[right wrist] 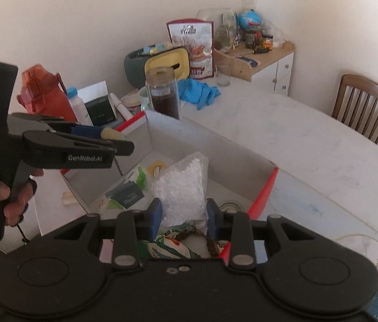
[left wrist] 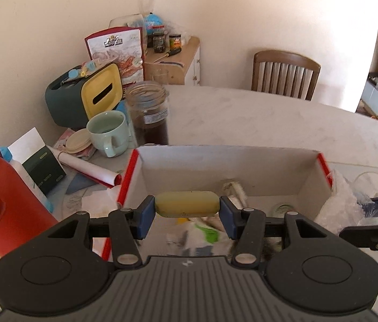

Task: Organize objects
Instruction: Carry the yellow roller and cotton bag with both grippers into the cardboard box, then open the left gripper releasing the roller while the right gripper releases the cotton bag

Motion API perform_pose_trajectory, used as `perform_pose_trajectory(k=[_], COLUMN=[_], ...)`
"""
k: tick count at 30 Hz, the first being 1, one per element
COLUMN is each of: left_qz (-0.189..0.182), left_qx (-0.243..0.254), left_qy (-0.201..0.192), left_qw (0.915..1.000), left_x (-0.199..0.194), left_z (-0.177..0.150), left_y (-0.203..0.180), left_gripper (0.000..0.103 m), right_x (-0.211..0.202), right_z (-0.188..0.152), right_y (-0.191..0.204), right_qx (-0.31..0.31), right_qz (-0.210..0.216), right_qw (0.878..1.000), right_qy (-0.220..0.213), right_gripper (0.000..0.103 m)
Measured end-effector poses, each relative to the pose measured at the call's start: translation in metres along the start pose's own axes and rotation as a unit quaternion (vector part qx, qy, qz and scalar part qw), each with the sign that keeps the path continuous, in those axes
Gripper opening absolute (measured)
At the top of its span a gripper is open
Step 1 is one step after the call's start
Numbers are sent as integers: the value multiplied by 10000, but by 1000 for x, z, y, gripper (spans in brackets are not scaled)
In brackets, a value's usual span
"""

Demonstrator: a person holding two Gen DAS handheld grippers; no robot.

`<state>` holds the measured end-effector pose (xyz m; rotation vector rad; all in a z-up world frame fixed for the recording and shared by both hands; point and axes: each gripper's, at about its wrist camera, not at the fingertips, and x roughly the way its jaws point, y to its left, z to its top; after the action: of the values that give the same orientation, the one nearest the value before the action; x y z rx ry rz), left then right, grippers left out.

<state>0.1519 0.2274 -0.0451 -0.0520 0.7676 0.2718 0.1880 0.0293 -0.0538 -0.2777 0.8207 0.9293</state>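
A white cardboard box [left wrist: 224, 161] with red edges sits open on the pale table. My left gripper [left wrist: 186, 210] is shut on a yellow oblong case [left wrist: 183, 202], pads on its two ends, above the box's near side. In the right wrist view the left gripper [right wrist: 108, 137] comes in from the left in a person's hand, with the yellow case [right wrist: 111, 133] at its tips. My right gripper [right wrist: 183, 213] is shut on a clear bag of white beads [right wrist: 181, 185] over the box [right wrist: 215, 145]. The bag [left wrist: 342, 204] also shows beside the right gripper [left wrist: 371, 217].
The box holds packets [right wrist: 126, 194], a tape roll [right wrist: 157, 167] and a small glass jar [right wrist: 230, 206]. Left of it stand a red bottle [left wrist: 3, 201], a mint mug [left wrist: 108, 131], a dark-filled jar [left wrist: 150, 115] and a yellow-fronted bin [left wrist: 89, 96]. Blue gloves [right wrist: 198, 91] lie behind; a chair [left wrist: 285, 73] stands beyond.
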Motion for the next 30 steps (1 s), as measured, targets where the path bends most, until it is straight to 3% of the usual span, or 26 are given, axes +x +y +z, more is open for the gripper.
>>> perform_pose_trajectory(k=[14, 30], left_qz=[136, 141], left_qx=[249, 561], left_qy=[299, 942], left_qw=[9991, 9939], left_x=[55, 113], left_z=[7, 12], left_y=[6, -9], left_gripper=[51, 51], right_x=[68, 101], right_z=[-1, -11], right_y=[19, 25], right_qx=[-210, -387], right_qz=[-133, -135], right_qw=[9987, 9959], right_qy=[437, 802], right_gripper=[33, 34])
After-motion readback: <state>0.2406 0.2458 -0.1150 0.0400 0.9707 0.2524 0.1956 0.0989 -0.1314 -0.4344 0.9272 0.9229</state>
